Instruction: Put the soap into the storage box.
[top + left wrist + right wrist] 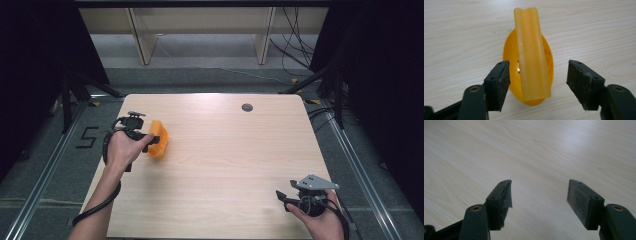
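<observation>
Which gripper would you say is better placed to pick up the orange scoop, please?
Left, probably. The left gripper is open with its jaws on either side of the orange scoop; the right gripper sits open near the table's opposite front corner.

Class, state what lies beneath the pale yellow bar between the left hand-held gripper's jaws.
An orange oval dish lies under the pale yellow bar, on the table. Small holes show beside the bar; the dish's middle is covered.

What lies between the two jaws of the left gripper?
In the left gripper view, the pale yellow handle of an orange scoop lies between the open jaws of the left gripper, touching neither. Under it is the wooden table.
</observation>
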A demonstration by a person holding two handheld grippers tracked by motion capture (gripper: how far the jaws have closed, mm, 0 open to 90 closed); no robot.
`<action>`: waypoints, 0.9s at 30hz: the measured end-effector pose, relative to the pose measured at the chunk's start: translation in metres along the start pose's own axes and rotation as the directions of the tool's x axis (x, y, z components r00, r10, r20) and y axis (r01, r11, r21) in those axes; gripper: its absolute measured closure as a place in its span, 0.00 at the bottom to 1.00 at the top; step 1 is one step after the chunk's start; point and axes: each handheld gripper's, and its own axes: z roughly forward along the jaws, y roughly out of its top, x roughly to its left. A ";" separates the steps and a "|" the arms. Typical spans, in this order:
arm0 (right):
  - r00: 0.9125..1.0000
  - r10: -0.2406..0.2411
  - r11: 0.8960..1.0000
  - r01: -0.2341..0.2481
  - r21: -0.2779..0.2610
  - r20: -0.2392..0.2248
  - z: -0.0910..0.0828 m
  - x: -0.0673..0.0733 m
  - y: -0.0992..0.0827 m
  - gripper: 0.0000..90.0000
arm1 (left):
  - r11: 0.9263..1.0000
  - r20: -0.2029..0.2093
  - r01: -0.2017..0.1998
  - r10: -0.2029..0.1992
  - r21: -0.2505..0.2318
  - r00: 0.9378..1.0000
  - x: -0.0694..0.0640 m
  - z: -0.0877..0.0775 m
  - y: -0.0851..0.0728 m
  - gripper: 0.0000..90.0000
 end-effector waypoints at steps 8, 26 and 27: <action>1.000 -0.003 1.000 0.003 -0.002 0.008 -0.001 0.000 0.000 0.41 | 0.991 -0.045 -0.118 0.115 -0.066 0.992 -0.001 -0.014 -0.014 0.26; 1.000 0.007 1.000 -0.007 -0.011 -0.005 -0.001 0.000 0.000 0.41 | 0.974 -0.033 -0.178 0.175 -0.138 0.984 0.014 -0.024 -0.091 0.24; 1.000 0.010 1.000 -0.010 -0.017 -0.007 -0.001 0.000 0.000 0.41 | 0.971 -0.018 -0.182 0.182 -0.157 0.983 0.014 -0.024 -0.100 0.25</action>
